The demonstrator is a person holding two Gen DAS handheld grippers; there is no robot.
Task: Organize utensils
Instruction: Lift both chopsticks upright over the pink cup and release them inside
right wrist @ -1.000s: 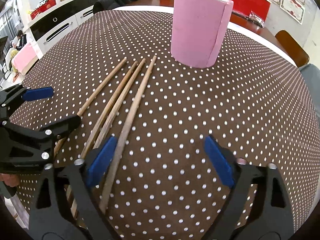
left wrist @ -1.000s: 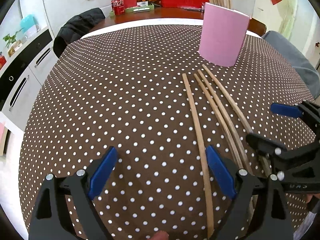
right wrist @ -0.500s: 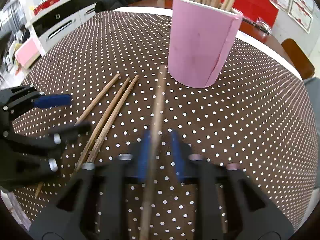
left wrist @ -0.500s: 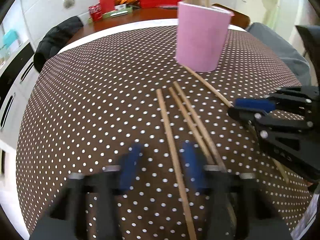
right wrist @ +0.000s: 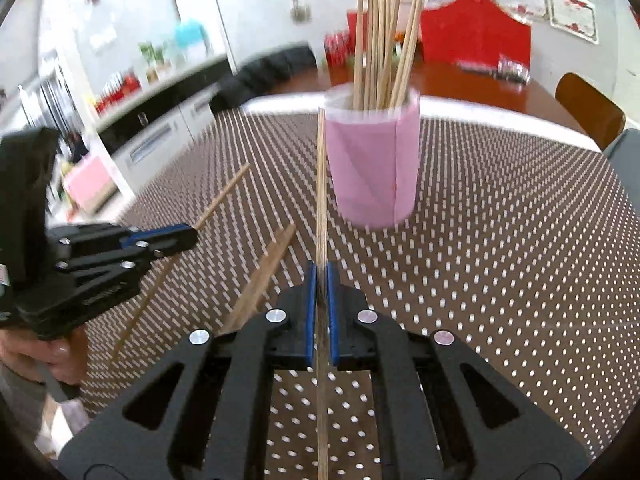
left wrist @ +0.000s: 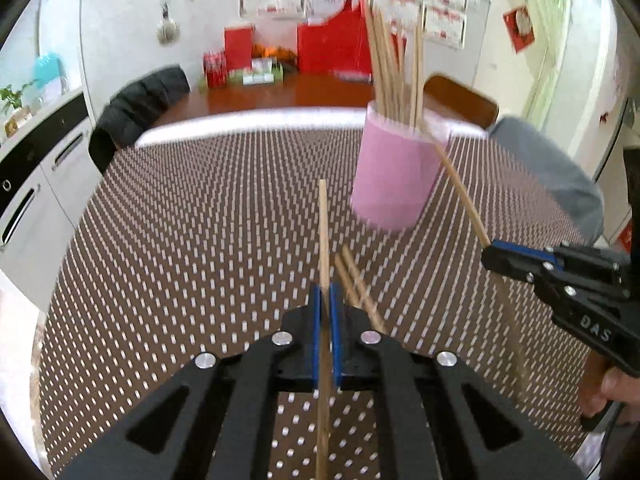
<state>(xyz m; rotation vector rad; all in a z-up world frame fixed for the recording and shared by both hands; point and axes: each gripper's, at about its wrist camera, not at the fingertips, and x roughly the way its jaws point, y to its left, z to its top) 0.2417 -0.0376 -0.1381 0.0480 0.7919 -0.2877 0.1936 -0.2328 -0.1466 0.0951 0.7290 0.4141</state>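
The pink cup (right wrist: 372,164) at twelve o'clock is packed with upright chopsticks (right wrist: 380,40). Each gripper, left (left wrist: 328,312) and right (right wrist: 321,292), has its fingers clamped on one chopstick.

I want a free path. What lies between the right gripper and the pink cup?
Right wrist view: only bare dotted cloth lies between the right gripper and the cup; its held chopstick spans that stretch.

Left claw (left wrist: 328,304) and right claw (right wrist: 321,280) are each clamped tight on a thin stick, lifted, side by side

Bright daylight, motion blur, perhaps overexposed, fisheye edges
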